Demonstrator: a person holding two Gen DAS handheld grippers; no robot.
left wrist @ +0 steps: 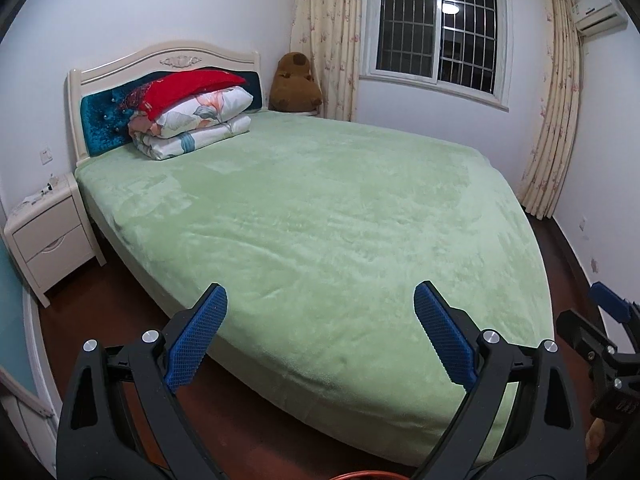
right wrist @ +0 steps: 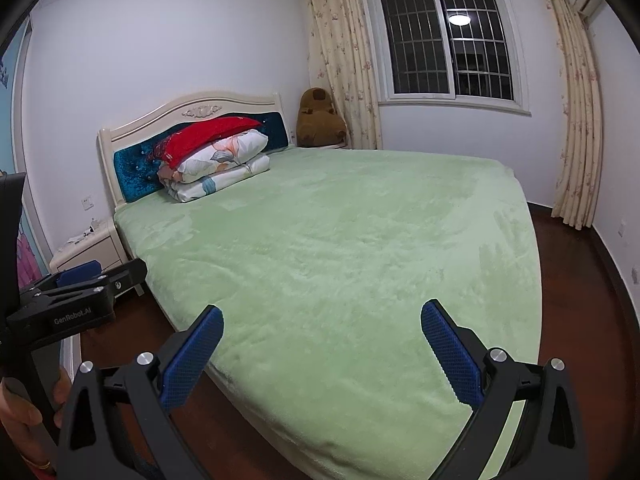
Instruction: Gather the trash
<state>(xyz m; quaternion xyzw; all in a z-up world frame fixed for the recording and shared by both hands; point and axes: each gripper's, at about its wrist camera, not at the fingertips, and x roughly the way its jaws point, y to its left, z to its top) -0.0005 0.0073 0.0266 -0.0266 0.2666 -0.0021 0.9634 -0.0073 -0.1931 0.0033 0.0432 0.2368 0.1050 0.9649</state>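
Left wrist view, left to right: white nightstand at the left edge with small clutter on top, too small to identify, could be trash but I can't tell. Next to it the bed with a green plush cover fills the centre of the frame; cream headboard with a blue tufted panel at upper left, folded floral quilts stacked against it, red pillow on top. Brown plush toy in the corner at upper centre, barred window right of it, floral curtains on both sides, AC unit at upper right. My left gripper sits at the bottom centre, blue pads spread wide, nothing between them, pointing over the foot corner of the bed. My right gripper pokes in at the lower right edge. Right wrist view: the left gripper shows side-on at the left edge, in front of the nightstand; my left hand wraps its handle at lower left. Right gripper at the bottom centre, also wide apart and empty, above the same green cover. No obvious trash item on the bed or the dark wood floor in either view.
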